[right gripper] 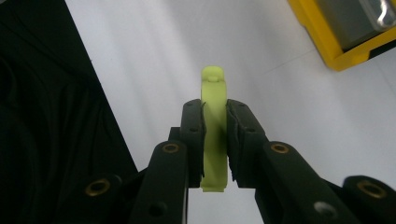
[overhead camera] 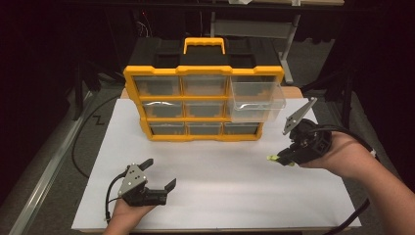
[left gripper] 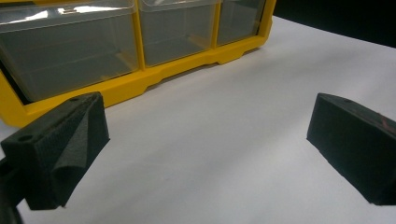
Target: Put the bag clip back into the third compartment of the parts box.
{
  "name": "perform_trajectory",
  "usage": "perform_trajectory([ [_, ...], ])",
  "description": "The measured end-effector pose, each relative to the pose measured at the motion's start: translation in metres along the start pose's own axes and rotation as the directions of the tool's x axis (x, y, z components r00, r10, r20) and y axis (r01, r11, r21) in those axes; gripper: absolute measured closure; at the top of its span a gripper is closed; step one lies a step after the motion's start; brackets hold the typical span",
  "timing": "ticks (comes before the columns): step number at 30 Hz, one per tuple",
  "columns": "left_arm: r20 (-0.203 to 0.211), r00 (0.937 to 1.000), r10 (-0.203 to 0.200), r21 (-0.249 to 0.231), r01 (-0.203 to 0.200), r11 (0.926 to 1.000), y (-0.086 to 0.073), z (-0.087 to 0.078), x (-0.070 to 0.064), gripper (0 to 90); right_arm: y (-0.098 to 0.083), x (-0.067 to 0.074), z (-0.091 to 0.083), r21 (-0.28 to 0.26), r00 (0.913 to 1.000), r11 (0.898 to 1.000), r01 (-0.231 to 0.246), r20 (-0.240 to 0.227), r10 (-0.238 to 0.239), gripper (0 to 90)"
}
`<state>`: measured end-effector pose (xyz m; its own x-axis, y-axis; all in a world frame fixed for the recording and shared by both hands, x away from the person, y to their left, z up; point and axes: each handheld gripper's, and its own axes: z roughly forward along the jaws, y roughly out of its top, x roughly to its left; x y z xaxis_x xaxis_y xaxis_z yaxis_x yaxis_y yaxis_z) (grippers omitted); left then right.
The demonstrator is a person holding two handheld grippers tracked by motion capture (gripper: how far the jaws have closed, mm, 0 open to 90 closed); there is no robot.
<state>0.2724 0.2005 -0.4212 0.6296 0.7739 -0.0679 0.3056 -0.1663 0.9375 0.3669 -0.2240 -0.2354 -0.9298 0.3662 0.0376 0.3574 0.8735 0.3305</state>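
Left gripper (overhead camera: 157, 175): nearest the camera, low over the white table (overhead camera: 220, 196), jaws spread wide with nothing between them; its own view looks at the bottom row of drawers.
Organizer (overhead camera: 203, 103): yellow-framed cabinet of clear drawers, upright at the far middle of the table, black top with yellow handle.
Open drawer (overhead camera: 257, 100): top right compartment, pulled well out, apparently empty.
Right gripper (overhead camera: 283, 158): at the table's right, well below the open drawer, pads pinching the yellow-green piece (right gripper: 214, 126) flat between them.
Step in hand: likely carrying the piece to the open drawer.
Technique: keep the pinch firm, clear the drawer's front wall, release low inside.
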Motion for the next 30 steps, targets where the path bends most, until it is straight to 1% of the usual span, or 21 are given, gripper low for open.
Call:
perform_trajectory([
  [2,0.001,1.0000,0.003,-0.001,-0.003,1.0000,0.000,0.001,0.000,0.4,0.005,-0.001,-0.011,-0.015,1.0000,1.000,0.005,-0.003,-0.005,78.9],
  [4,0.004,1.0000,0.006,-0.004,-0.006,1.0000,0.000,0.000,-0.001,0.4,0.007,-0.001,-0.017,-0.022,1.0000,1.000,0.007,-0.001,-0.007,78.9],
  [5,0.004,1.0000,0.006,-0.004,-0.006,1.0000,0.000,0.000,-0.001,0.4,0.007,-0.001,-0.017,-0.022,1.0000,1.000,0.007,-0.001,-0.007,78.9],
  [6,0.004,1.0000,0.005,-0.007,-0.005,1.0000,0.000,0.000,-0.001,0.4,0.010,-0.001,-0.023,-0.031,1.0000,0.999,0.009,0.000,-0.009,78.9],
  [8,0.006,1.0000,0.004,-0.006,-0.004,1.0000,0.000,0.000,-0.001,0.4,0.013,-0.001,-0.029,-0.036,0.9999,0.999,0.011,0.000,-0.011,78.9],
  [10,0.007,1.0000,0.006,-0.007,-0.005,1.0000,0.000,0.000,-0.001,0.4,0.014,-0.001,-0.032,-0.043,0.9999,0.999,0.010,-0.003,-0.011,78.9],
  [13,0.008,1.0000,0.002,-0.011,-0.002,0.9999,0.000,0.001,-0.002,0.4,0.018,0.000,-0.041,-0.044,0.9999,0.999,0.010,0.006,-0.009,78.9],
  [14,0.009,1.0000,0.002,-0.012,-0.002,0.9999,0.000,0.001,-0.002,0.4,0.021,0.000,-0.047,-0.047,0.9999,0.999,0.011,0.012,-0.010,78.9],
  [16,0.011,0.9999,0.006,-0.010,-0.006,0.9999,0.000,0.001,-0.002,0.4,0.022,0.000,-0.050,-0.051,0.9998,0.999,0.013,0.013,-0.012,78.9],
  [17,0.011,0.9999,0.011,-0.007,-0.011,0.9999,0.000,0.000,-0.002,0.4,0.026,0.001,-0.056,-0.054,0.9998,0.998,0.015,0.018,-0.014,78.9],
  [18,0.010,0.9999,0.011,-0.007,-0.011,0.9999,0.000,0.000,-0.002,0.4,0.026,0.001,-0.056,-0.054,0.9998,0.998,0.015,0.018,-0.014,78.9],
  [20,0.010,0.9999,0.008,-0.008,-0.008,0.9999,0.000,0.000,-0.002,0.4,0.032,0.002,-0.064,-0.050,0.9993,0.998,0.027,0.026,-0.026,78.9],
  [21,0.010,1.0000,0.003,-0.013,-0.002,0.9999,0.000,0.001,-0.002,0.4,0.034,0.002,-0.067,-0.054,0.9993,0.998,0.029,0.026,-0.028,78.9],
  [23,0.011,0.9999,0.005,-0.008,-0.005,1.0000,0.000,0.000,-0.001,0.4,0.038,0.002,-0.073,-0.065,0.9995,0.997,0.029,0.017,-0.028,78.9],
  [24,0.011,0.9999,0.005,-0.008,-0.005,1.0000,0.000,0.000,-0.001,0.4,0.038,0.002,-0.073,-0.065,0.9995,0.997,0.029,0.017,-0.028,78.9],
  [25,0.010,0.9999,0.006,-0.008,-0.005,1.0000,0.000,0.000,-0.001,0.4,0.041,0.002,-0.079,-0.068,0.9994,0.997,0.030,0.018,-0.029,78.9],
  [30,0.008,1.0000,0.005,-0.012,-0.005,0.9999,0.000,-0.001,-0.001,0.4,0.046,0.002,-0.087,-0.061,0.9992,0.998,0.030,0.026,-0.029,78.9],
])
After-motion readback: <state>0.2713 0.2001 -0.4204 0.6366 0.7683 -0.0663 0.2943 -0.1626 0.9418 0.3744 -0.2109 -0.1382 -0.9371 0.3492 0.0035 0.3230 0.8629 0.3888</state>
